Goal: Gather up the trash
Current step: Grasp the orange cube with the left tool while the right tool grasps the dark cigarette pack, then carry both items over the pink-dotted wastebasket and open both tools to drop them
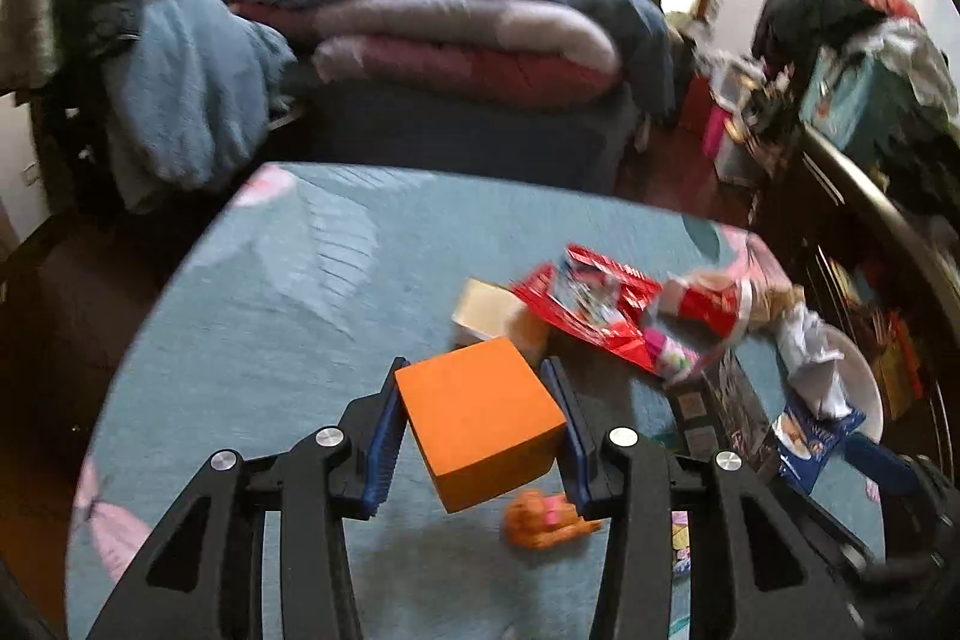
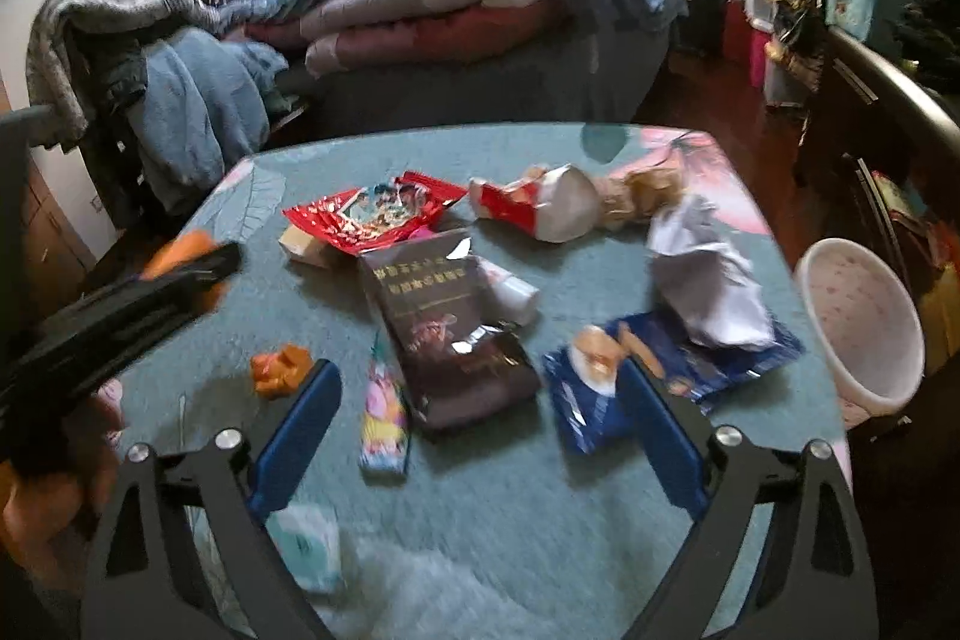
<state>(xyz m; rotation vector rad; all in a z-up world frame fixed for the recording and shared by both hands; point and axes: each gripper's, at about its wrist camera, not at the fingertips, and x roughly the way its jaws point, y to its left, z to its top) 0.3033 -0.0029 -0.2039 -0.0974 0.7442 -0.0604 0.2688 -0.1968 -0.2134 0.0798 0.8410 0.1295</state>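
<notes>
1. The orange box (image 1: pixel 480 418) sat clamped between the blue pads of the left gripper (image 1: pixel 477 436), raised clear of the table (image 1: pixel 270 340) and tilted, with 1 corner pointing down.
2. Just below and right of the box, a small crumpled orange wrapper (image 1: pixel 549 520) lay on the teal cloth, apart from the pads.
3. Behind the box stood a small beige carton (image 1: pixel 480 310), partly covered by a red snack bag (image 1: pixel 591 304); a crushed red and white packet (image 1: pixel 714 304) lay to the right of that bag.
4. The right gripper (image 2: pixel 480 430) hung over the near part of the table with its fingers spread wide and nothing gripped between them.
5. Between those fingers lay a dark brown foil bag (image 2: pixel 450 328) and a narrow pink and yellow packet (image 2: pixel 384 418); the right finger overlapped a blue snack bag (image 2: pixel 660 370).
6. A crumpled white wrapper (image 2: pixel 708 280) rested on the far end of the blue bag.
7. A pale teal tissue packet (image 2: pixel 306 538) lay at the near edge, beside the right gripper's left finger.
8. A white speckled bowl-shaped bin (image 2: pixel 864 328) stood off the table's right edge; whether anything lay inside could not be told.
9. A bed (image 2: pixel 480 58) piled with folded quilts stood beyond the table.
</notes>
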